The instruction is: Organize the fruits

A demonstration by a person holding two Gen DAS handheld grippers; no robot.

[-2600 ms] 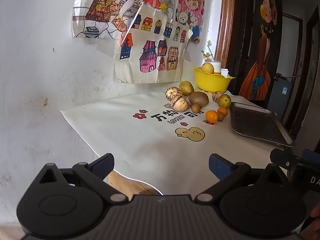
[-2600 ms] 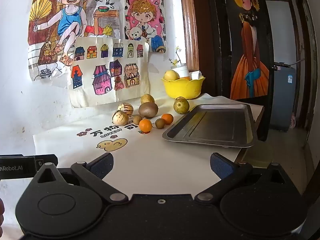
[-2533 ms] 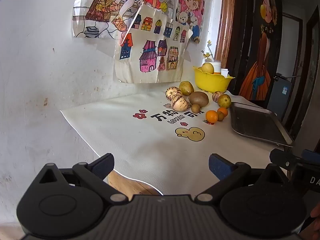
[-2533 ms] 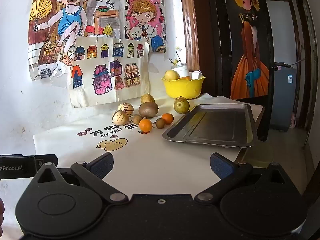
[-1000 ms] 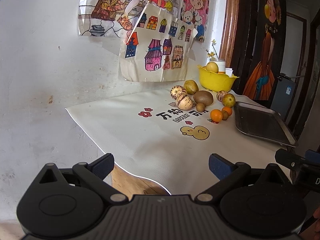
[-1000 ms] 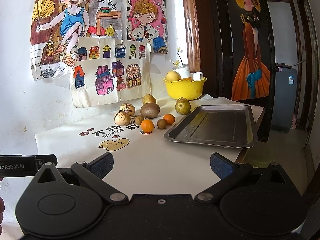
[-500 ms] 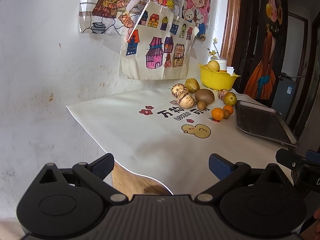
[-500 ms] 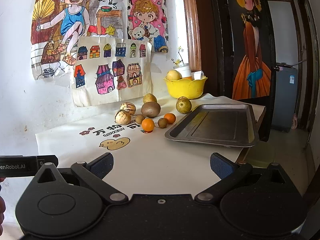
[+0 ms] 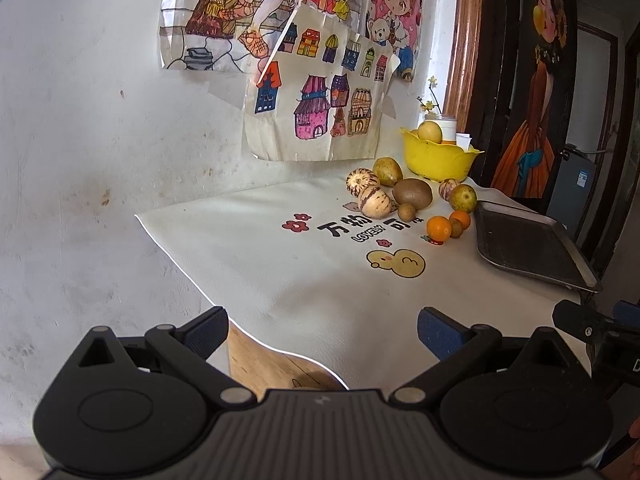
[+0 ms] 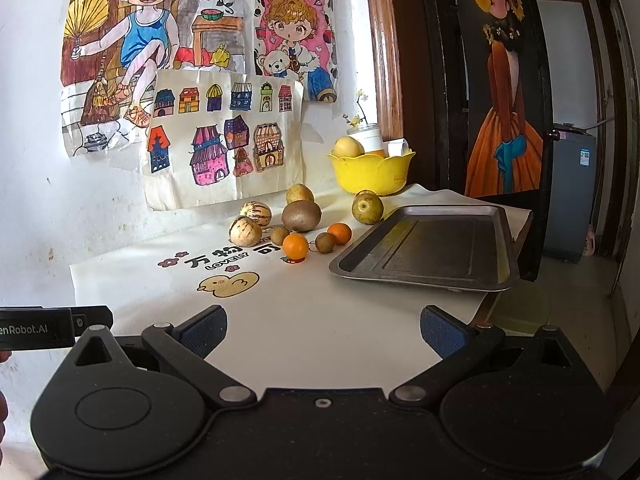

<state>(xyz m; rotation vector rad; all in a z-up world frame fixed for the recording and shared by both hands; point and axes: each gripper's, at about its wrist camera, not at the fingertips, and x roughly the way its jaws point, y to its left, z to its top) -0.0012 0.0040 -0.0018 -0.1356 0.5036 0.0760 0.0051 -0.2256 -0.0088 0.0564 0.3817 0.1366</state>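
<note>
Orange and brown fruits sit bunched at the far side of the white table cover (image 10: 320, 320), close to the wall, none in the tray yet. Nearest of the bunch is an orange (image 10: 295, 246), with a second orange (image 10: 339, 233) just behind and a small brown fruit (image 10: 325, 241) between them. A large kiwi (image 10: 301, 216) sits mid-cluster; two striped pale fruits (image 10: 245, 231) lie on its left, a pear-like one (image 10: 299, 194) behind it, a greenish round fruit (image 10: 367, 208) to its right, near the tray corner. Loose pile, likely dumped there as the unsorted start state.

Grey metal tray (image 10: 428, 276) lies flat and empty just right of the bunch, open side up, probably the sorting target since it is placed within easy reach of the fruit. Yellow bowl (image 10: 370, 178) at the back holds one yellow fruit and a white cup, so it may be a second destination; cannot tell which.

Left gripper (image 9: 322, 326) hangs over the near table edge, jaws spread wide, nothing between them. Right gripper (image 10: 323, 326) is the same: wide apart, empty, aimed toward the fruit and tray, well apart from both. Both look staged for a first reach; right one is better lined up with the oranges.

Printed duck and lettering on the cover lie between grippers and fruit. Drawings are taped to the wall behind.
</note>
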